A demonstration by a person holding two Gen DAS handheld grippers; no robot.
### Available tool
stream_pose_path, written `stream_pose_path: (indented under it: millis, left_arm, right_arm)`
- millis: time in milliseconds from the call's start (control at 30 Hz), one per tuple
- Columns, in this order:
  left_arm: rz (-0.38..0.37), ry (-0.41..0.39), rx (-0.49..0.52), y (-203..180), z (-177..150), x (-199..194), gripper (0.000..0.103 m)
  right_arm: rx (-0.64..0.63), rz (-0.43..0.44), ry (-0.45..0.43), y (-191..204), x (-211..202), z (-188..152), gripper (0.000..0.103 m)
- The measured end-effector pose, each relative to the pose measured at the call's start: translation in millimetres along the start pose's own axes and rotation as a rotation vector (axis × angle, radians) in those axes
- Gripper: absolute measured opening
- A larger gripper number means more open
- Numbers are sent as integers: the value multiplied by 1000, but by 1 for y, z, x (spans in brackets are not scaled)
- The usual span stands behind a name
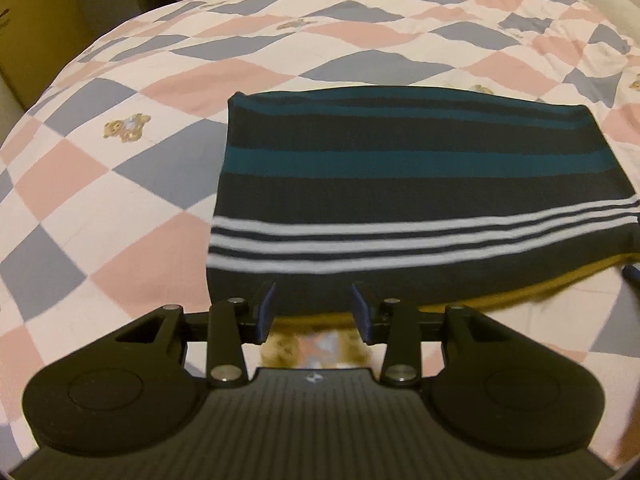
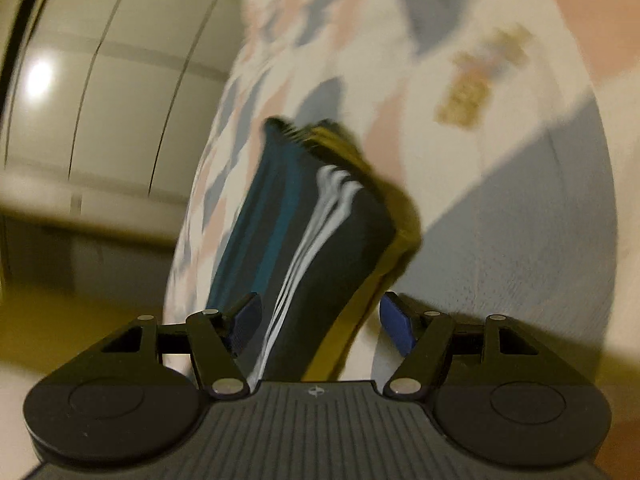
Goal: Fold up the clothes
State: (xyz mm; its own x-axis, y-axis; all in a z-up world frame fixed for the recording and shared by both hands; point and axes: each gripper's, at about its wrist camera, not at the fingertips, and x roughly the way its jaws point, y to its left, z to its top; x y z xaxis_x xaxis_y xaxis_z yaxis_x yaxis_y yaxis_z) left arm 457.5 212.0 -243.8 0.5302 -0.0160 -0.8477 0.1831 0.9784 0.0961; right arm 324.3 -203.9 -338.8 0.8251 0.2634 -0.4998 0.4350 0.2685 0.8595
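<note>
You're hovering both tongs parted and empty at the folded striped garment [image 1: 400,184], left gripper [image 1: 313,307] narrow, right gripper [image 2: 320,320] wider, so a careless nudge risks undoing its mustard underlayer [image 1: 520,298].

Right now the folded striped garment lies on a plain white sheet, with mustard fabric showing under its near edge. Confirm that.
Not quite. The striped garment lies on a quilt checked in pink, grey-blue and white, not a plain sheet; the left wrist view shows it. The mustard fabric is right.
</note>
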Motion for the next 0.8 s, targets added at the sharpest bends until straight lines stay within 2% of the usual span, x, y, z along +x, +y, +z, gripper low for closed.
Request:
stream_pose_path:
  millis: [200, 267, 333, 400, 433, 533, 600, 667, 800]
  left_arm:
    - [-68, 8, 27, 21, 15, 24, 36]
    - [-88, 19, 42, 26, 16, 33, 36]
    - [-122, 32, 49, 33, 14, 44, 38]
    - [-161, 36, 54, 41, 11, 51, 36]
    - [-184, 31, 56, 45, 12, 51, 35]
    - [-250, 15, 42, 60, 14, 46, 25]
    - [-298, 6, -2, 76, 16, 41, 21]
    - [-342, -9, -53, 95, 17, 33, 21]
    - [-408, -32, -172, 142, 13, 22, 20]
  right_arm:
    - [152, -12, -159, -15, 17, -4, 67]
    - [152, -33, -183, -14, 22, -4, 58]
    - [120, -71, -180, -12, 29, -3, 37]
    - [49, -140, -171, -2, 33, 0, 30]
    - [-42, -202, -162, 11, 35, 0, 28]
    - [-516, -411, -176, 83, 49, -22, 26]
    - [-825, -452, -216, 133, 57, -53, 25]
    - [-1090, -430, -249, 177, 67, -91, 25]
    - [-1523, -279, -257, 227, 90, -178, 25]
